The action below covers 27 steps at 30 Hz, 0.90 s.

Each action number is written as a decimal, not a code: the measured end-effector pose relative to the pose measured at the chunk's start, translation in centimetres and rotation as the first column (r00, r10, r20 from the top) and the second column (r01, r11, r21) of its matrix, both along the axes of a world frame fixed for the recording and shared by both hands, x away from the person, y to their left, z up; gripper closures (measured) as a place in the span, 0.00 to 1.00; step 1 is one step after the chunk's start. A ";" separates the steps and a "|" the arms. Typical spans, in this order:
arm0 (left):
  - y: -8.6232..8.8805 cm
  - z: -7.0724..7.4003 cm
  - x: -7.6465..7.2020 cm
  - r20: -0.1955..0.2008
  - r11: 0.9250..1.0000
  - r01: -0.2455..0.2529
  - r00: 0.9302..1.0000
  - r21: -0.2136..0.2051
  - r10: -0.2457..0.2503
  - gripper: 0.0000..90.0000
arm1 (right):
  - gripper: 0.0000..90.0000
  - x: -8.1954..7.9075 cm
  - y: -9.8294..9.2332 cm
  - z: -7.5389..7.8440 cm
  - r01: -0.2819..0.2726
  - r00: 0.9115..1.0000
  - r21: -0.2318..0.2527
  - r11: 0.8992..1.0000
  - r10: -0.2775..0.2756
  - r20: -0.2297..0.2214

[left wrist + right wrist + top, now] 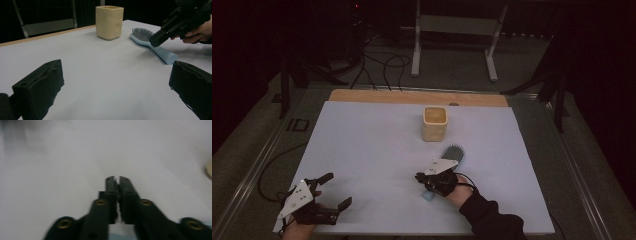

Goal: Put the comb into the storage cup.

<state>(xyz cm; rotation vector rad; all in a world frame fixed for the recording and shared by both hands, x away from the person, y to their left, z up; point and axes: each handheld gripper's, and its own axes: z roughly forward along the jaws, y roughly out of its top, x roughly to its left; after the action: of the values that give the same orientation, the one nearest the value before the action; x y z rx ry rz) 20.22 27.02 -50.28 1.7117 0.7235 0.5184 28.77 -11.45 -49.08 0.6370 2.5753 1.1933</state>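
Two claws over the counter (362,150): right claw (155,41) pressed together, empty, just above the blue hairbrush (150,45) beside a cup (434,124); left claw (338,190) spread. Likely light, stiff, slick plastic; best pinched mid-handle.

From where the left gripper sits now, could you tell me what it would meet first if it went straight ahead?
The left gripper, jaws open, points across the bare white table sheet toward the yellow cup. The cup looks like the first thing in that line, though depth is uncertain; the blue hairbrush lies just right of it.
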 end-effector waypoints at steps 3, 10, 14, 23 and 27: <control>0.0 0.0 0.0 -0.001 1.000 0.000 1.000 0.001 0.000 0.00 | 1.00 0.0 0.0 -0.1 -0.009 1.000 -0.023 1.000 0.009 -0.016; 0.0 0.0 0.0 0.000 1.000 0.002 1.000 0.000 -0.002 0.00 | 1.00 -0.4 0.3 -0.6 -0.042 0.999 -0.076 0.996 0.039 -0.037; 0.0 0.0 0.0 -0.002 1.000 0.001 1.000 0.001 -0.001 0.00 | 1.00 -0.5 0.2 -0.9 -0.051 0.998 -0.096 0.994 0.047 -0.050; 0.0 0.0 0.0 -0.002 1.000 0.002 1.000 -0.005 -0.002 0.00 | 1.00 -1.0 -0.6 -1.3 -0.042 0.996 -0.111 0.993 0.033 -0.080; 0.0 0.0 0.0 -0.002 1.000 0.003 1.000 -0.002 -0.003 0.00 | 1.00 -1.6 -1.1 -1.4 -0.041 0.996 -0.121 0.992 0.031 -0.081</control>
<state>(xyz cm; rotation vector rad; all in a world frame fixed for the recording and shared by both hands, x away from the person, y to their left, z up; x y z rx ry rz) 20.23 27.00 -50.28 1.7113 0.7222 0.5143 27.21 -12.56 -50.44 0.6251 2.7118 1.0298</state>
